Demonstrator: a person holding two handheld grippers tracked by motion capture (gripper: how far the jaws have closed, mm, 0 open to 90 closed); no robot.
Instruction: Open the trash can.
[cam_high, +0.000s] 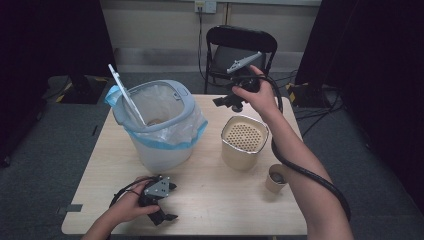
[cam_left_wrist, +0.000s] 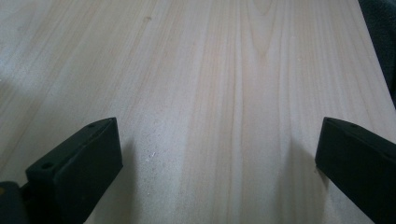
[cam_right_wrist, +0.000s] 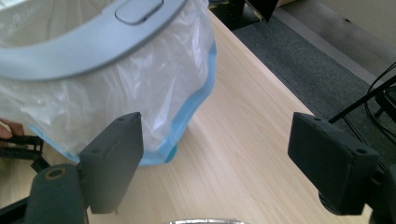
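Plainly, step in hand: a pause between grasps, with both grippers empty; the work looks like clearing table items into the lined bin, though that is a judgement.
Right gripper (cam_high: 231, 101): held up in the air at the far edge of the pale wooden table (cam_high: 210, 200), above and behind the canister; jaws spread wide with nothing between them, pointed back toward the bin.
Left gripper (cam_high: 161, 202): resting low at the near left of the table, jaws wide apart over bare wood, holding nothing.
Grey-rimmed bin with a clear, blue-edged plastic liner (cam_high: 160, 125): upright at the left centre of the table, lid flipped up at its far left side.
Cream canister with a perforated round top (cam_high: 244, 142): upright just right of the bin, apart from it, nearest to the right gripper.
Small brown paper cup (cam_high: 276, 178): upright near the right edge, in front of the canister, something dark inside that I cannot make out.
Next move, as I judge it: lower the right gripper to the canister or the cup, square the jaws around it, then close gently, since the cup would crush easily.
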